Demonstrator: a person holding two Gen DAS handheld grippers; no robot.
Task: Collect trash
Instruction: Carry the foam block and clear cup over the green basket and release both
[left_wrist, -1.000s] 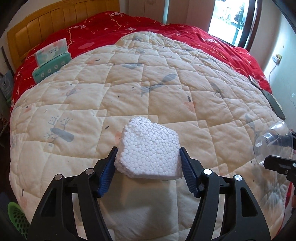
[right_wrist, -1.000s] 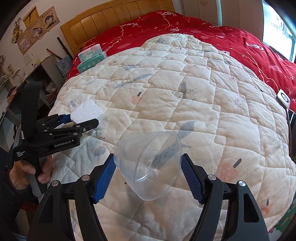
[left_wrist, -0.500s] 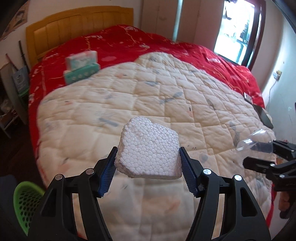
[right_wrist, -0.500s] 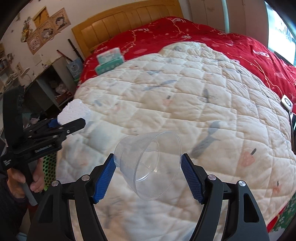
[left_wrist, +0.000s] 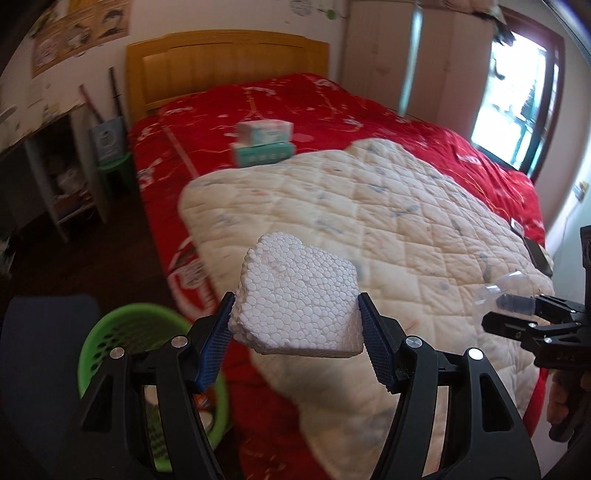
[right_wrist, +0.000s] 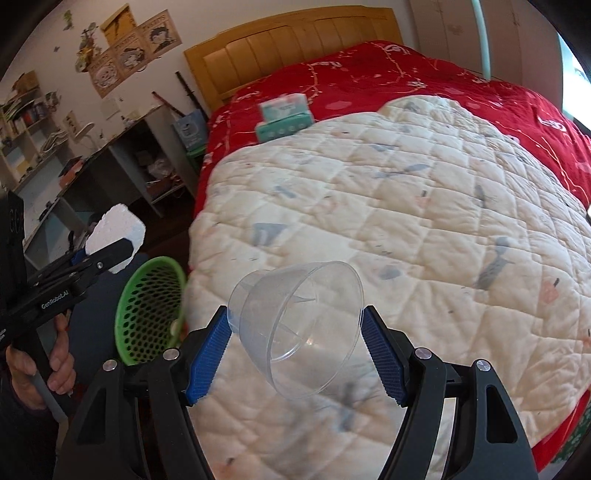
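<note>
White foam (left_wrist: 299, 299) is clamped in my left tool (left_wrist: 295, 325), a clear cup (right_wrist: 299, 328) in my right tool (right_wrist: 295, 350); I hold both off the bed (right_wrist: 406, 206) for dropping into the green basket (right_wrist: 151, 310) alongside.

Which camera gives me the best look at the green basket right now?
The right wrist view: the green basket shows its rim and perforated wall beside the bed, left of the clear plastic cup. In the left wrist view the basket is partly hidden behind the left gripper holding the foam block.
</note>
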